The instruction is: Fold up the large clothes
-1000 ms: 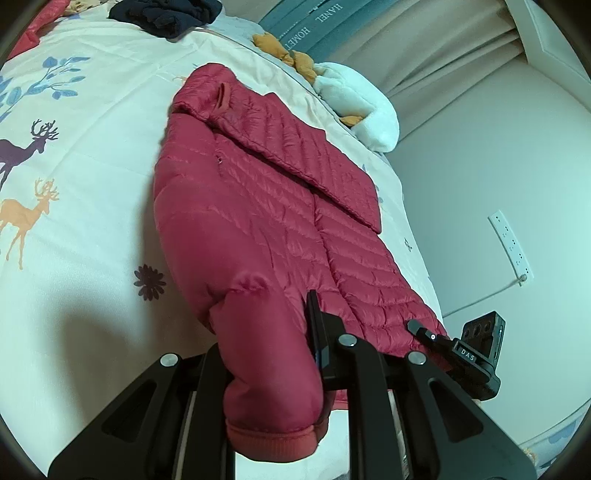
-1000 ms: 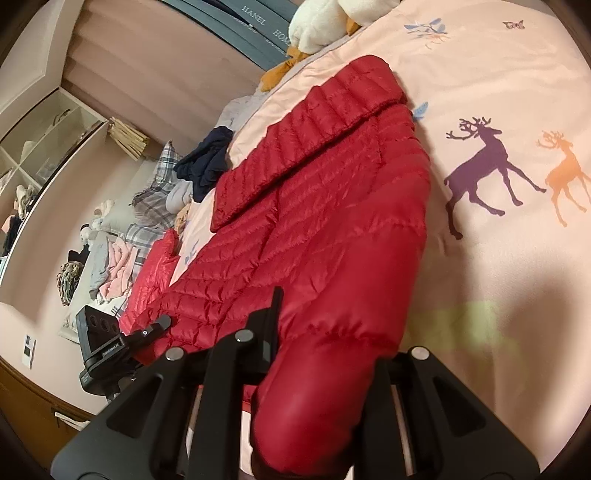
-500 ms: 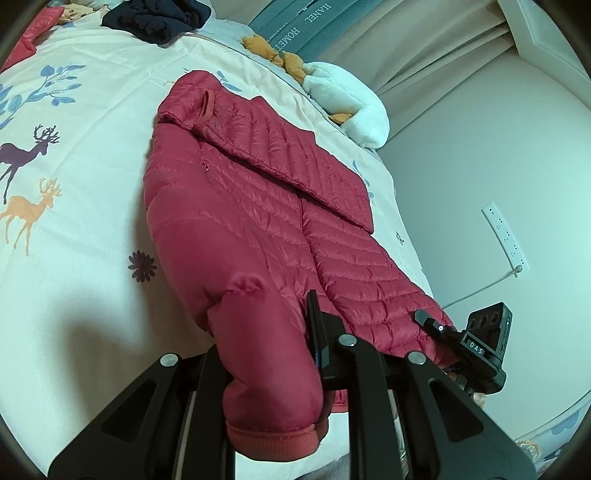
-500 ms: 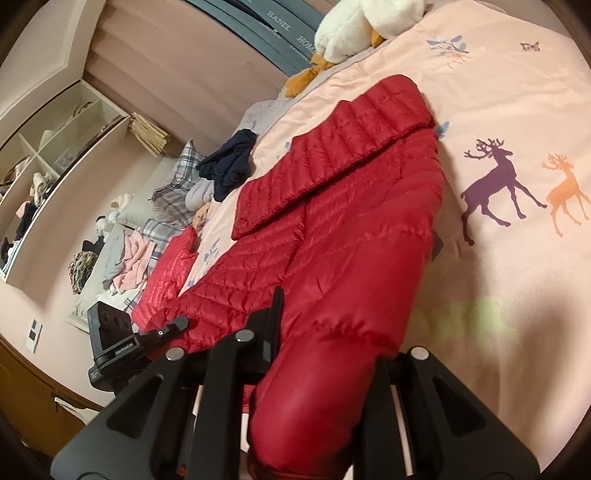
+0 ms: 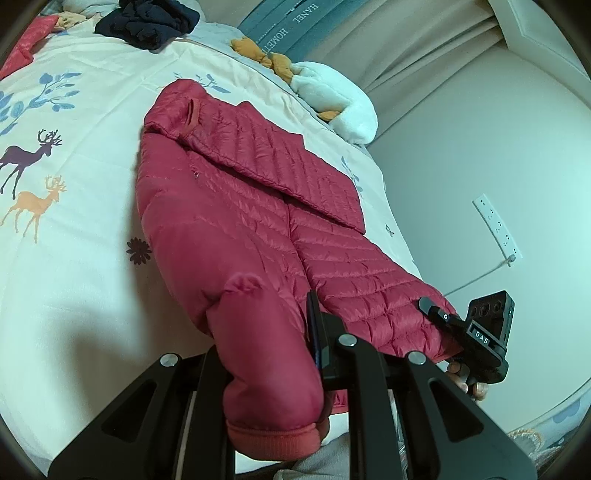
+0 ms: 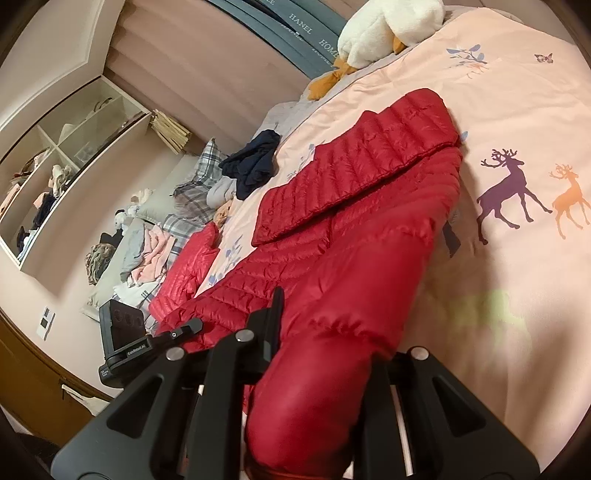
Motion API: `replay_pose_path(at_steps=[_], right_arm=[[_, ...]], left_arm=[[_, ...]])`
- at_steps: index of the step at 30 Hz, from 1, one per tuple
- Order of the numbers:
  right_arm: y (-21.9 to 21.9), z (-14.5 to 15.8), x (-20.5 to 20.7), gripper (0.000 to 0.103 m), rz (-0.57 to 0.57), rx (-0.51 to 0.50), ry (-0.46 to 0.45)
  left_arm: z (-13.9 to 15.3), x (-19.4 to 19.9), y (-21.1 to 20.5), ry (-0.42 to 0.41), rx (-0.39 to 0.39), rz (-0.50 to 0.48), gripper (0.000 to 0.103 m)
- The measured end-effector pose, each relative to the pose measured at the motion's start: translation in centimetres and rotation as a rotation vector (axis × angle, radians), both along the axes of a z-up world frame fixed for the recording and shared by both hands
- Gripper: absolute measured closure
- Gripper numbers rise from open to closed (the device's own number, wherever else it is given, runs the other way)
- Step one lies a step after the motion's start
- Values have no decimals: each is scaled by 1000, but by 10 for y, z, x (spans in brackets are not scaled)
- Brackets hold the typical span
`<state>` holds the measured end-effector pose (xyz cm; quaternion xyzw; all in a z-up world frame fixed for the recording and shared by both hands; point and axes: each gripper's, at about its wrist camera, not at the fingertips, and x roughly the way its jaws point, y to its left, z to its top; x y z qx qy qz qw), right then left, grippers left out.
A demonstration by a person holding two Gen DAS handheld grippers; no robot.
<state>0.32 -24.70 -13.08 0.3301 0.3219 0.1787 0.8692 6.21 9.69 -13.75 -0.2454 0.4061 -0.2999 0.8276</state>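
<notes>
Both claws, left claw (image 5: 273, 354) and right claw (image 6: 321, 373), clamp the red jacket's (image 5: 236, 206) near hem, its length running away up the bed (image 5: 74, 221).

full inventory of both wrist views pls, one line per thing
puffer jacket: 1, red, flat on bed, one sleeve folded across chest
bedsheet: 1, cream with deer print, under jacket
plush toy: 1, white and orange, bed's far end
dark clothes: 1 heap, navy, far side of bed
second jacket: 1, red, bed edge
wall socket strip: 1, white, wall
shelves: 1 unit, white, wall
left gripper: black, shut on jacket's bottom corner
right gripper: black, shut on other bottom corner
</notes>
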Motion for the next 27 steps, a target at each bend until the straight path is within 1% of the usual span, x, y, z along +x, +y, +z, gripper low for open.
replay_pose_path(at_steps=[16, 27], right_arm=[[5, 19, -12, 89, 52, -13, -56], [6, 23, -19, 89, 67, -14, -70]], left_arm=[[11, -2, -1, -35, 9, -29, 87], [16, -5, 1, -44, 10, -28, 87]])
